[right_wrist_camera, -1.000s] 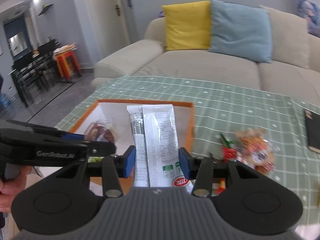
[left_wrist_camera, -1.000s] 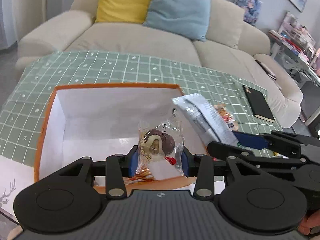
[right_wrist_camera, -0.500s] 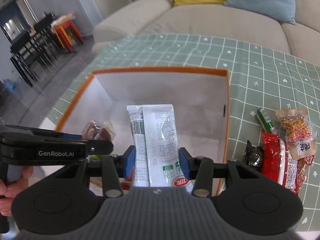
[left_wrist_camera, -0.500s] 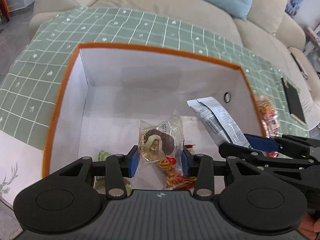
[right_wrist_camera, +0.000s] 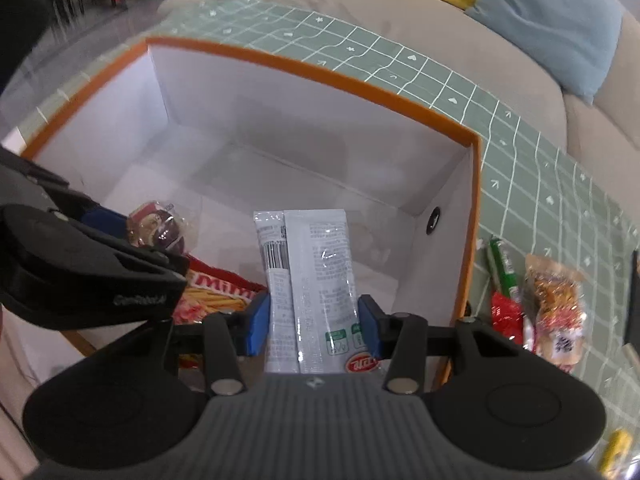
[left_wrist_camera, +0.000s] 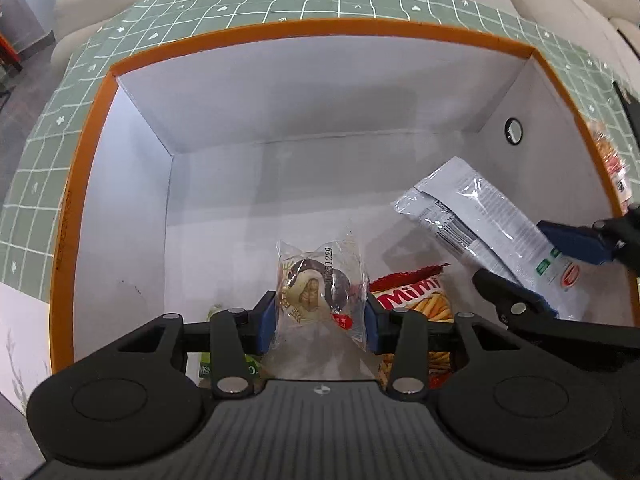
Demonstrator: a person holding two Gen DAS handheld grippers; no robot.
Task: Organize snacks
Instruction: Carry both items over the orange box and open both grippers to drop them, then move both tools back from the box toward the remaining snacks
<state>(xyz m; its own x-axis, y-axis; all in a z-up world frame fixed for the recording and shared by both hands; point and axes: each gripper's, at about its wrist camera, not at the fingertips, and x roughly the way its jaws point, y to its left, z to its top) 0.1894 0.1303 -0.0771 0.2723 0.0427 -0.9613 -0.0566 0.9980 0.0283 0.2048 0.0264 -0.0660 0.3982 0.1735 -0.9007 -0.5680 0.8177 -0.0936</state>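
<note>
Your left gripper (left_wrist_camera: 320, 322) is clamped on a clear-wrapped chocolate pastry (left_wrist_camera: 318, 286), held inside the orange-rimmed box (left_wrist_camera: 86, 160) above its white floor. Your right gripper (right_wrist_camera: 314, 326) is closed around a silvery white snack pouch (right_wrist_camera: 310, 276), also inside the box, near the right wall with the round hole (right_wrist_camera: 434, 220). A red Mimi snack bag (left_wrist_camera: 416, 300) already lies on the box floor between the two tools. The risk I see is crowding: both grippers sit close together, so opening one could knock the other or pin a wrapper against the Mimi bag. The pouch stands tall, so if you let go of it high it may tip against the wall rather than lie flat. More snacks (right_wrist_camera: 556, 312) wait on the green checked cloth (right_wrist_camera: 520, 152) just outside the box
</note>
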